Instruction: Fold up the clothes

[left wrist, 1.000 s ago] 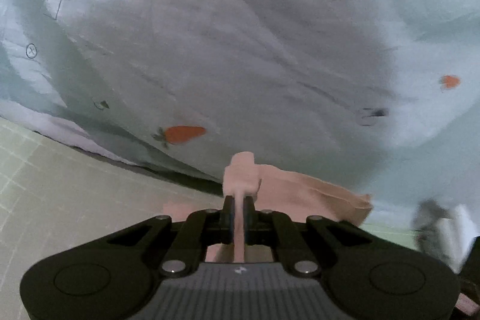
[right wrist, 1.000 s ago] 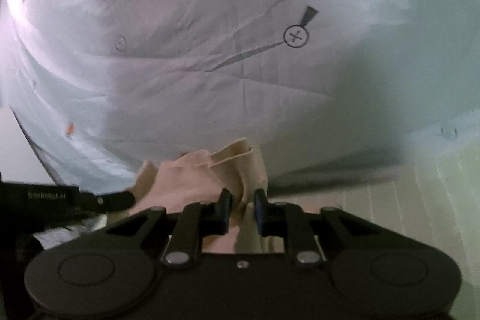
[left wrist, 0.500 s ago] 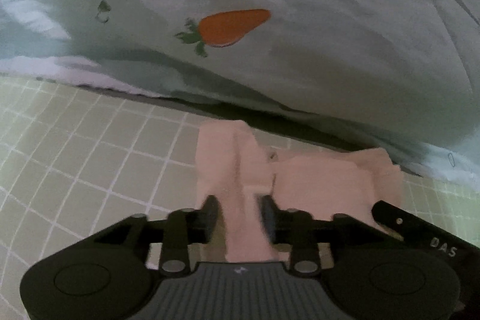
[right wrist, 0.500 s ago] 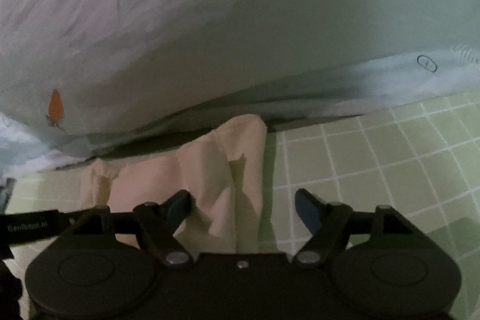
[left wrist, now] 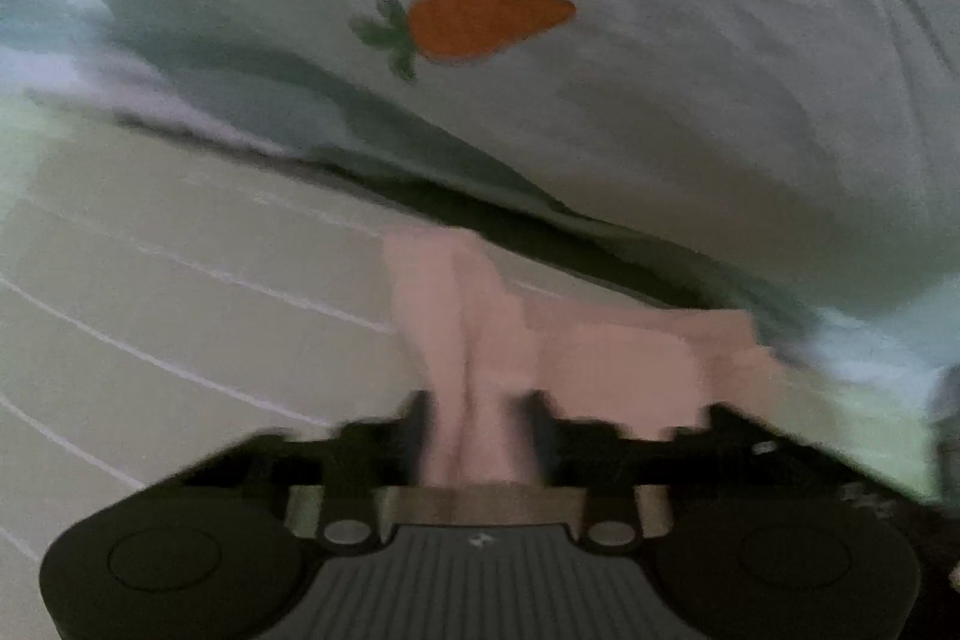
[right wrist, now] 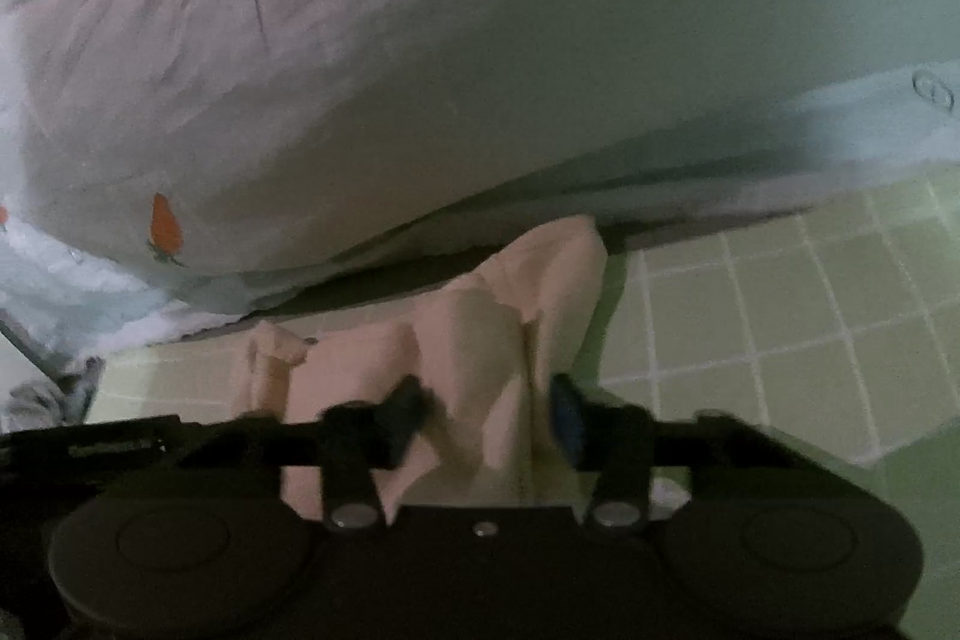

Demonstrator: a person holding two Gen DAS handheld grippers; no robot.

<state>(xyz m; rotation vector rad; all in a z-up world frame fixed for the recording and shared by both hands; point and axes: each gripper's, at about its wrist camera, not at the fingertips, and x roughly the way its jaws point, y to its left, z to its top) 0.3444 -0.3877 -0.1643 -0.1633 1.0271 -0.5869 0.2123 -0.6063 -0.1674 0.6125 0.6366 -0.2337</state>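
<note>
1. since half a second ago the right gripper point(right wrist: 489, 421) has narrowed its spread around the pink garment point(right wrist: 480, 340), and the left gripper point(left wrist: 477, 430) has drawn in a little too, with its view now smeared by motion.
2. left fingers stand partly apart, one on each side of a raised ridge of the pink garment point(left wrist: 474, 334); the blur hides whether they touch the cloth.
3. right fingers point(right wrist: 405, 415) are at a middling gap, straddling a bunched fold of the same garment, with a sliver of space showing by the blue-padded finger.
4. the garment lies crumpled on the green gridded mat point(right wrist: 780, 328), running ahead of both pairs of fingertips.
5. beyond the fingertips, the garment's far edge reaches the shadowed hem of a pale carrot-print sheet point(left wrist: 660, 70), which fills the upper view.
6. one orange carrot print point(left wrist: 492, 22) sits ahead of the left fingers, slightly to the side.
7. the left gripper's dark body shows at the lower left edge of the right wrist view.
</note>
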